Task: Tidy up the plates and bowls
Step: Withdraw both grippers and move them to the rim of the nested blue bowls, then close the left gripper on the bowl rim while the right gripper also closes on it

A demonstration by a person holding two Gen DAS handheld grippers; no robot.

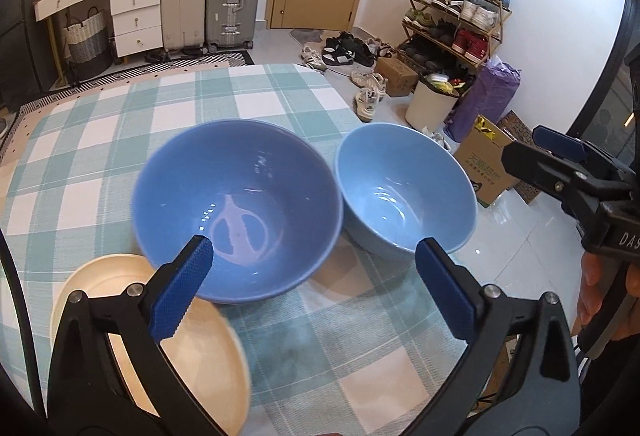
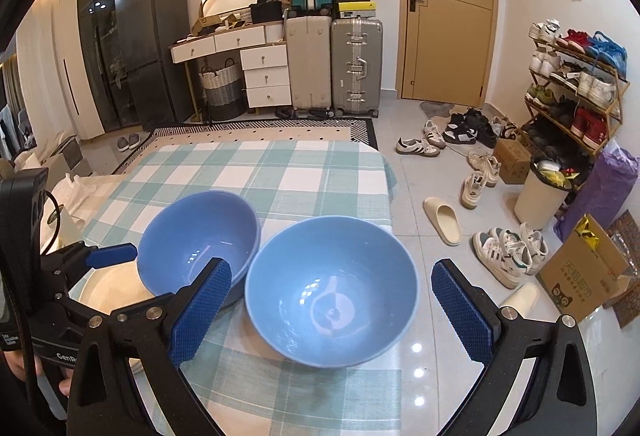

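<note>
From the left wrist we see the left gripper (image 1: 314, 292) with jaws wide and empty above two blue bowls: the left bowl (image 1: 236, 211) overlaps a cream plate (image 1: 160, 348); lifting it carelessly could drag that plate.

From the right wrist, the right gripper (image 2: 332, 316), equally wide and empty, frames the right bowl (image 2: 332, 292), which overhangs the table (image 2: 280, 171) edge; we judge a nudge could topple it.

2 blue bowls (image 1: 236, 211) (image 1: 404, 187), 1 cream plate (image 1: 132, 276), 2 grippers (image 1: 312, 284) (image 2: 332, 312), 1 checked tablecloth (image 1: 120, 123)
</note>
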